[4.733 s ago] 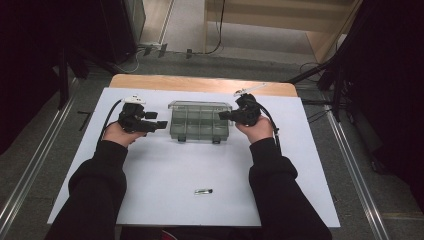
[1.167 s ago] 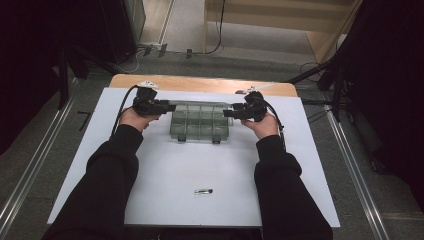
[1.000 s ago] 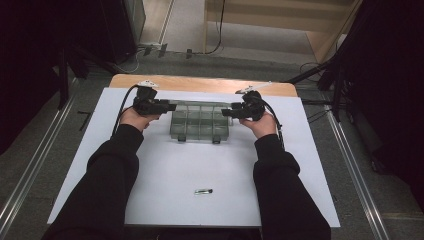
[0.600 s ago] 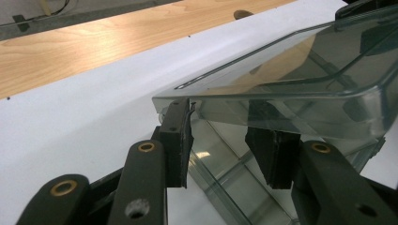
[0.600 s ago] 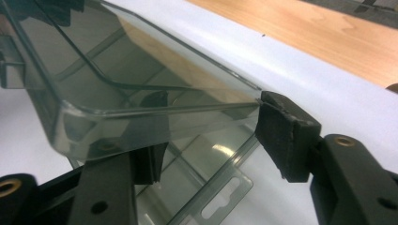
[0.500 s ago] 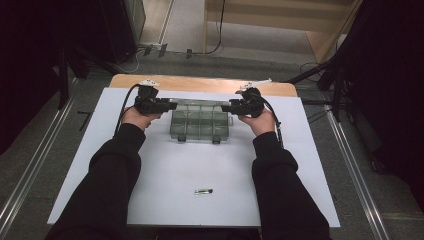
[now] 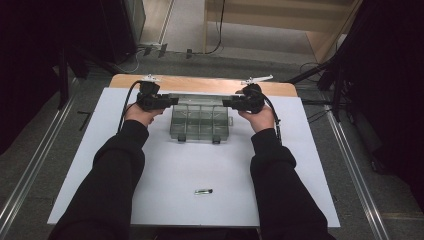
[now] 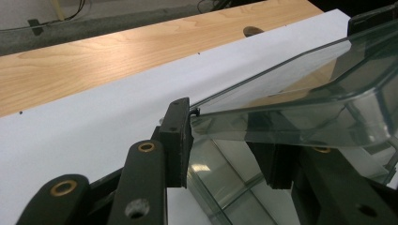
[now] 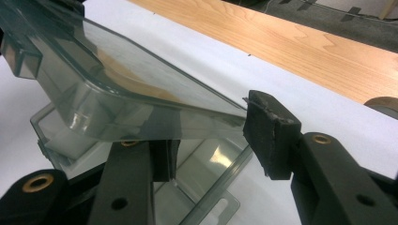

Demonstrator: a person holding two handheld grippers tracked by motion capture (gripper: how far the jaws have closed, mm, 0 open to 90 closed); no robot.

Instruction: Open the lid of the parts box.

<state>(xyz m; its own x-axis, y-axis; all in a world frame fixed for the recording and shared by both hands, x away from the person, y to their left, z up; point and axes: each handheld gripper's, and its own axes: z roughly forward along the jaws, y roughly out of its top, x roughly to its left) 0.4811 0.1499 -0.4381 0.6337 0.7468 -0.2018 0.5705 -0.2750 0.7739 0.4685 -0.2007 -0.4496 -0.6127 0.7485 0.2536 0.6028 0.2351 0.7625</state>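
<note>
In the left gripper view, the left gripper rises from the bottom edge, its two black jaws standing on either side of the end of a clear plastic lid that slants up toward the upper right of the frame. The left pad meets the lid's corner; the right one sits behind the plastic, so contact there is hard to judge. Below the lid lies the clear box. A white sheet and a wooden tabletop fill the upper left.

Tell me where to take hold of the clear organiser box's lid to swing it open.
Grip the lid by its thin end edges, one tool from each end of the clear box. It already stands tilted above the compartments, so those edges are exposed, and a two-sided hold should keep it level.
</note>
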